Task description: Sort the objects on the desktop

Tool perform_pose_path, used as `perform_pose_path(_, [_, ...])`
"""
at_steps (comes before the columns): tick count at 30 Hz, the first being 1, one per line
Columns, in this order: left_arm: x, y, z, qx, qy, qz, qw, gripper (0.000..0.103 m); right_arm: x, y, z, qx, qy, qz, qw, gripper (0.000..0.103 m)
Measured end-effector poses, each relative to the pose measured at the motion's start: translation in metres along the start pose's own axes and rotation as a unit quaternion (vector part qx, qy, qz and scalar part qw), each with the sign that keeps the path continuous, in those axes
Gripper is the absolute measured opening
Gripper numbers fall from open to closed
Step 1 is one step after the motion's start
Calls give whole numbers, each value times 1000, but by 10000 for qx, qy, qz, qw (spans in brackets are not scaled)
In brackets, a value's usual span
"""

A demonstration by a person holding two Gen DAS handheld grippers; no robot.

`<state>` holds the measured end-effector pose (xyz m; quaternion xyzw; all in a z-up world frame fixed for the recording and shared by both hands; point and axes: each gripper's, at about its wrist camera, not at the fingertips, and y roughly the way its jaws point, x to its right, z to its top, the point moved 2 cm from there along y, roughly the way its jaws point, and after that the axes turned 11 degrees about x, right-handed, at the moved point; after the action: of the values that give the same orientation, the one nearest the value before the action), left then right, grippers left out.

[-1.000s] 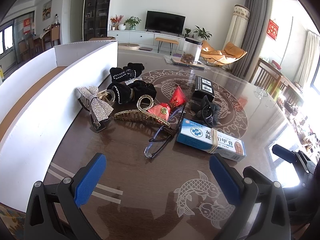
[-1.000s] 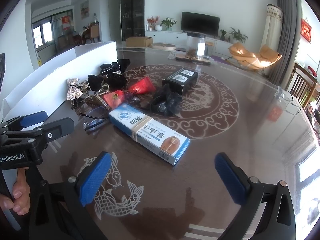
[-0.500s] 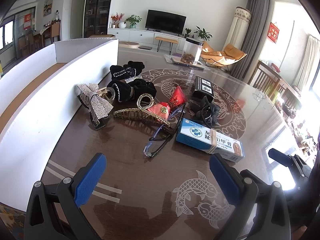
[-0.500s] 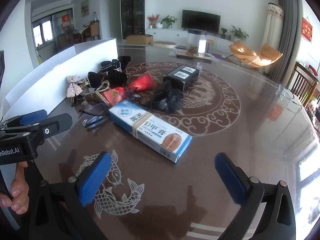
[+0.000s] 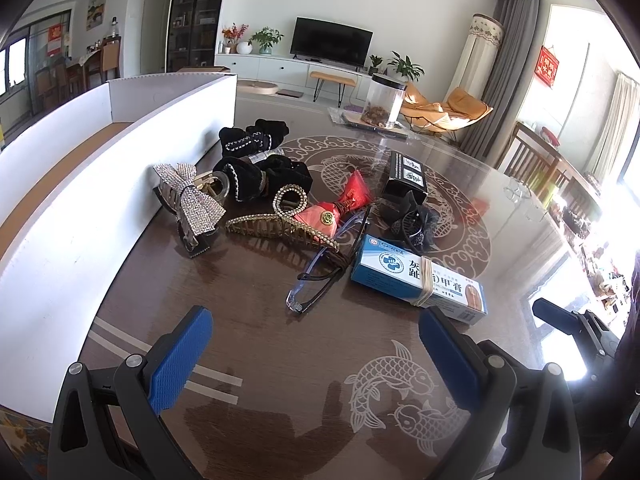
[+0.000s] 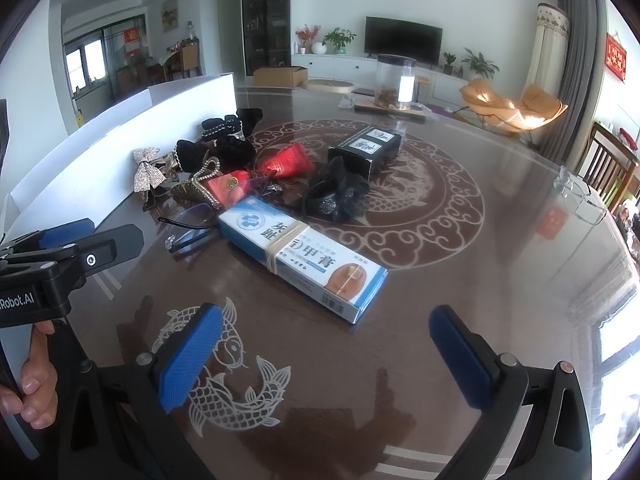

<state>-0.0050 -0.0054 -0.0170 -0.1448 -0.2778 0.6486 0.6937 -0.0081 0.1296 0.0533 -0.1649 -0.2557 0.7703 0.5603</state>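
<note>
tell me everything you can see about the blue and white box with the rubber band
The box is a long, flat cardboard carton, blue and white with a blue cross logo at one end, large Chinese characters and a picture of a toe at the other. A tan rubber band wraps its middle. It lies flat on the glossy table, angled, nearest the right gripper, ungripped. The glasses lie at its logo end, seemingly touching; a black hair accessory sits just beyond.

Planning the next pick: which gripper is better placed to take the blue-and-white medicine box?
Right. The right gripper is open with the medicine box straight ahead; for the left gripper, also open, it lies off to the right.
</note>
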Motion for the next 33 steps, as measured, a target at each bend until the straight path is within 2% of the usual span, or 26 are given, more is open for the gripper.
perform_pose_path(33, [-3, 2, -2, -58, -86, -18, 9999, 103, 1, 6, -4, -84, 59, 20, 9999, 103])
